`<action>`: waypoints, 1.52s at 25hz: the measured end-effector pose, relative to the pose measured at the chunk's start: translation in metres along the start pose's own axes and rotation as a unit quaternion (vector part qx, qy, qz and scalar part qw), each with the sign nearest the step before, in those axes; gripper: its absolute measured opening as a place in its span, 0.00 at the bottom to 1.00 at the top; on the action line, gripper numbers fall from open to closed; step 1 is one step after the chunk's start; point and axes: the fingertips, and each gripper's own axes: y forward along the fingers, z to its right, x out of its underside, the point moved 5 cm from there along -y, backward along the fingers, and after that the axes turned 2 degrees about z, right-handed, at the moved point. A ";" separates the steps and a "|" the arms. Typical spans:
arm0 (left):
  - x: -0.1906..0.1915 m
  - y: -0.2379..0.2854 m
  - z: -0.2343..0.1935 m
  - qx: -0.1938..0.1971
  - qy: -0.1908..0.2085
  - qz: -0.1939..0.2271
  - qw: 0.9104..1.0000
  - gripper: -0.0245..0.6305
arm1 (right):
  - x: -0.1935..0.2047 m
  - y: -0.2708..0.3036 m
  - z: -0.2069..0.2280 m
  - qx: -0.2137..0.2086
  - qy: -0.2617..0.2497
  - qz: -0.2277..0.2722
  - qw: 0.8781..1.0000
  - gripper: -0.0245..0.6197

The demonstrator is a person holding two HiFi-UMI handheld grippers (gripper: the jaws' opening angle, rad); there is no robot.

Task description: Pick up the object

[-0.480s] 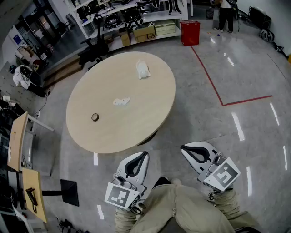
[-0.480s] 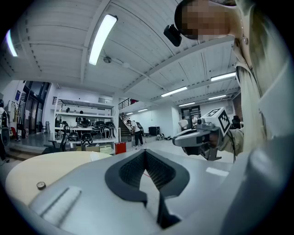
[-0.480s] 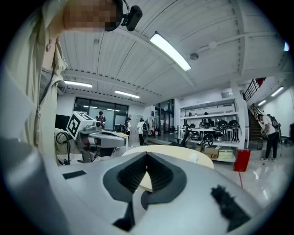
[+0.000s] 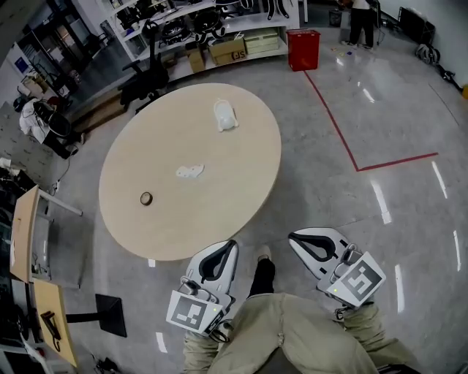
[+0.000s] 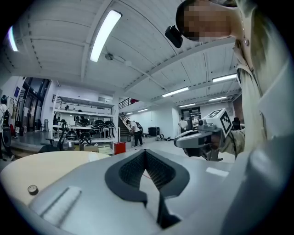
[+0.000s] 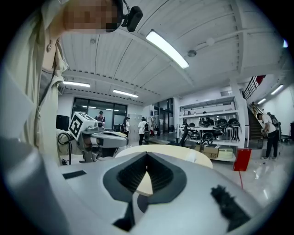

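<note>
Head view: the person stands at the near edge of a round beige table (image 4: 241, 182), one gripper in each hand, both held low over the grey floor and short of the tabletop.

Left gripper (image 4: 231, 247) – jaws closed, pads meeting at the tips, nothing between them. Right gripper (image 4: 294, 237) – same, jaws together and empty. Both point roughly level toward the table; the two are apart, with the person's khaki trousers (image 4: 292, 336) and a dark shoe (image 4: 261, 274) between and below them. A marker cube (image 4: 191, 313) sits at the back of the left one, another at the back of the right.

Three things lie on the table, all well apart from both grippers:
- small white crumpled object (image 4: 189, 172), about mid-table
- larger white lump (image 4: 226, 115), toward the far edge
- tape roll (image 4: 147, 198), lying flat on the left side, nearer than the other two

Which of these is the object to pick up cannot be told. None is touched.

Beyond the table: shelving (image 4: 197, 22) with dark gear and cardboard boxes at the far wall, a red bin (image 4: 303, 50) to its right, a black office chair (image 4: 150, 77) at the far left. A red floor line (image 4: 344, 139) runs along the right side. A standing person (image 4: 360, 22) is at the far right. A wooden desk (image 4: 25, 226) is at the left edge.
</note>
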 end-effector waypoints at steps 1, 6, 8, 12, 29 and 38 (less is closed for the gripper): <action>0.002 0.007 -0.006 0.003 -0.002 -0.001 1.000 0.04 | 0.001 0.005 0.007 0.002 -0.001 -0.001 1.000 0.04; -0.004 0.047 -0.043 0.021 -0.003 -0.003 1.000 0.05 | -0.008 0.037 0.048 0.018 -0.006 -0.002 1.000 0.04; -0.009 0.063 -0.063 0.028 -0.010 -0.012 0.999 0.05 | -0.015 0.055 0.066 0.025 -0.010 0.002 1.000 0.04; -0.016 0.094 -0.106 0.034 -0.002 0.009 0.999 0.04 | -0.022 0.090 0.093 0.027 -0.011 -0.001 1.000 0.04; 0.002 0.157 -0.193 0.060 -0.020 -0.010 0.998 0.04 | -0.015 0.187 0.160 0.022 0.001 -0.021 1.000 0.04; 0.010 0.182 -0.209 0.046 -0.043 -0.030 0.998 0.05 | -0.009 0.205 0.190 0.007 0.010 -0.032 0.999 0.04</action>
